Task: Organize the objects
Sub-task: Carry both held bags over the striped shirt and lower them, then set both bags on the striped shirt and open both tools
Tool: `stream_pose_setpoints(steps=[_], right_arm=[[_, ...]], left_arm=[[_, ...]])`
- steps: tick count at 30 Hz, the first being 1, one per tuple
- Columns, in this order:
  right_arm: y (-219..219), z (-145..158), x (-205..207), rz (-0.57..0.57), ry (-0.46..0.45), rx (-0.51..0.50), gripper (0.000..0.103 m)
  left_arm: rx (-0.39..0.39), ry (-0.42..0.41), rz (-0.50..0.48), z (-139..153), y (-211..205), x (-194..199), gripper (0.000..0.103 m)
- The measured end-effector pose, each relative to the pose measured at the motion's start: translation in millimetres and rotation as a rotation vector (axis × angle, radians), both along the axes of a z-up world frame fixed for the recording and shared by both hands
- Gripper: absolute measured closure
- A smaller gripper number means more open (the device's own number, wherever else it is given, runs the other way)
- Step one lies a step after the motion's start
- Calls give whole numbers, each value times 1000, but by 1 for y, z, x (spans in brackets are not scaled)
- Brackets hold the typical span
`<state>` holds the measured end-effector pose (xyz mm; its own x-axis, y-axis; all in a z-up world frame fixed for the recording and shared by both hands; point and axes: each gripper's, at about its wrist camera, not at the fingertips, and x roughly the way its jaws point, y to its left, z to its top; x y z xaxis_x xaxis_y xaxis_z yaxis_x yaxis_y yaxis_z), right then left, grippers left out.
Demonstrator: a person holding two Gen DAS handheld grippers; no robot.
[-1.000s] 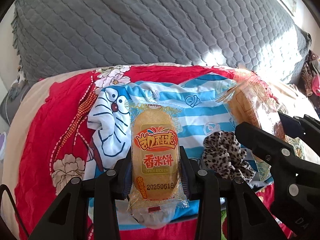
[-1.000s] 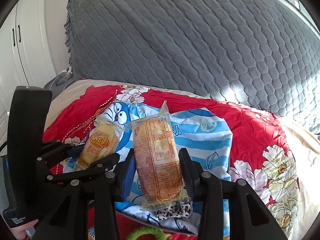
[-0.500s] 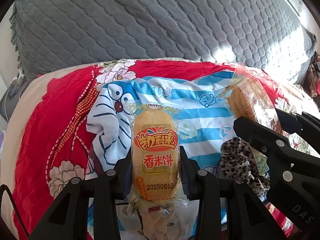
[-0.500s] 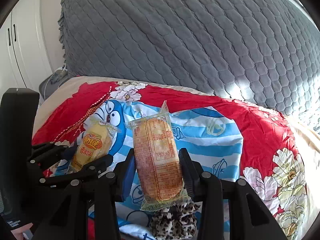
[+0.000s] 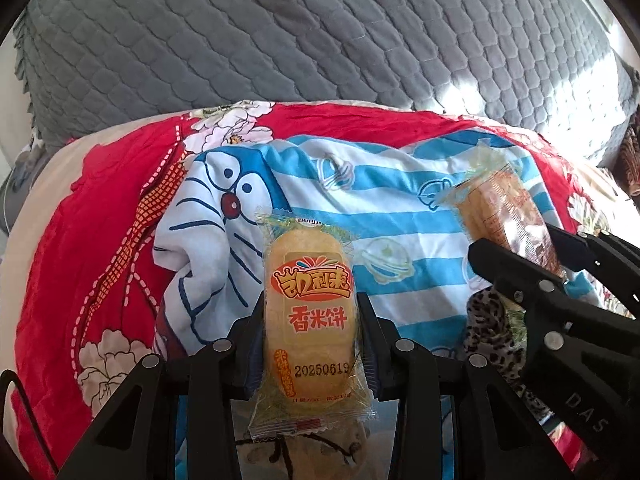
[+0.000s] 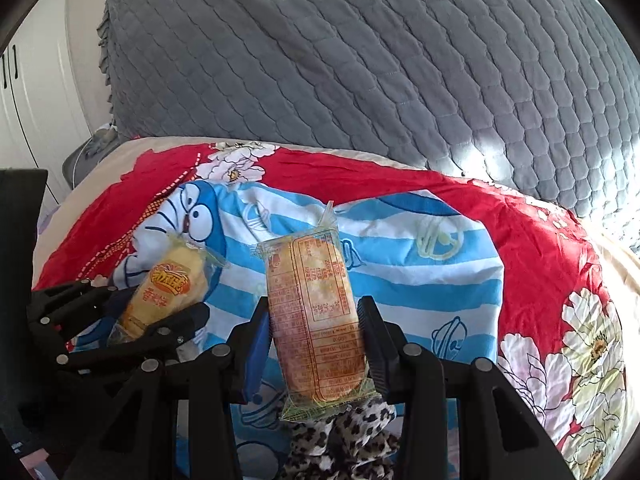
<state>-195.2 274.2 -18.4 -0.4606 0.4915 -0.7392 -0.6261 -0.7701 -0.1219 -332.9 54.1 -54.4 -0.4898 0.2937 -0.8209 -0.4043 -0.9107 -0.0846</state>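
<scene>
My left gripper (image 5: 310, 312) is shut on a yellow rice cracker packet (image 5: 310, 320), front label facing the camera, above a blue-striped cartoon cloth (image 5: 304, 184). My right gripper (image 6: 314, 320) is shut on a second rice cracker packet (image 6: 314, 312), its printed back showing. In the left wrist view the right gripper (image 5: 556, 264) with its packet (image 5: 504, 208) sits to the right. In the right wrist view the left gripper (image 6: 120, 312) and its packet (image 6: 168, 288) are at the left. A leopard-print scrunchie (image 6: 344, 436) lies on the cloth under the right gripper, also visible as the scrunchie (image 5: 490, 328).
The cloth lies on a red floral bedspread (image 5: 100, 240). A grey quilted cover (image 5: 280, 32) rises behind it. White cupboard doors (image 6: 24, 92) stand at the far left. Something pale with dark strings (image 5: 304, 448) lies under the left packet.
Both grippers have sunk toward the cloth and moved forward with their packets still held. The scrunchie has slid lower in both views.
</scene>
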Motion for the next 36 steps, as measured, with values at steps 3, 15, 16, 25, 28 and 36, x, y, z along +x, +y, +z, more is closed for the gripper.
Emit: stream_pose_setpoints(steps=[3, 15, 16, 25, 28, 36], right_arm=[[5, -3, -1, -8, -3, -6, 60], [16, -18, -5, 3, -33, -20, 60], [16, -20, -5, 7, -39, -23, 60], [25, -35, -5, 2, -80, -64, 60], [25, -41, -4, -2, -98, -67, 61], [25, -44, -1, -13, -106, -62, 61]], left_arm=[[3, -7, -3, -3, 2, -2, 62], [-5, -20, -3, -13, 11, -13, 62], [0, -26, -3, -14, 11, -14, 62], [-27, -45, -2, -23, 12, -15, 62], [-35, -35, -1, -22, 12, -14, 62], [-40, -30, -2, -21, 12, -12, 61]])
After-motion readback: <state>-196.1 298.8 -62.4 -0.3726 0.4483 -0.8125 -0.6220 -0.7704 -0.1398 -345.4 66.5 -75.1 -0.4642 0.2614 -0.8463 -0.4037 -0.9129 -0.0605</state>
